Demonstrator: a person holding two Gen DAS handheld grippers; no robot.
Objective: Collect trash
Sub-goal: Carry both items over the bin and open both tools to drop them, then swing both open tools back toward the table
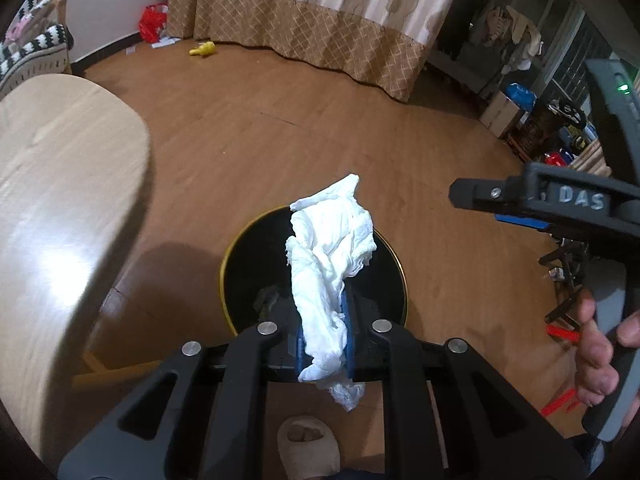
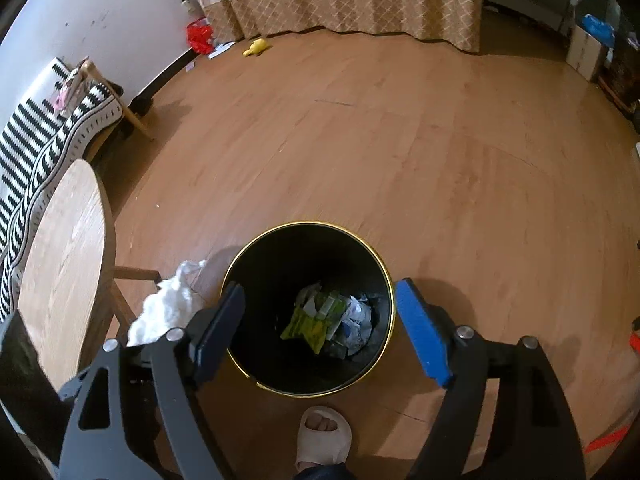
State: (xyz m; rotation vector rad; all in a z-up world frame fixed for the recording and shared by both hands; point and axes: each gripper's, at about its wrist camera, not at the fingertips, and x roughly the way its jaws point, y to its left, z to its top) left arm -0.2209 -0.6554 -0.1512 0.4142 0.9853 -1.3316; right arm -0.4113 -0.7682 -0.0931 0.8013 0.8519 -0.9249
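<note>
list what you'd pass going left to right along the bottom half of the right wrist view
wooden table → white tissue → black-padded finger → black bin with trash inside → blue-padded finger

One readable marking: "DAS" on the right gripper.

In the left wrist view, the pale raised letters "DAS" stand on the dark body of the right gripper (image 1: 576,200), on a recessed panel just right of a small screw; the letters run to the edge of the housing, and whether more follow cannot be told. A small green light (image 1: 622,88) glows on the gripper's curved handle above, with no figure or word on it. In the right wrist view, the green wrapper (image 2: 316,318) lying in the black bin (image 2: 240,356) carries print too small to read.
</note>
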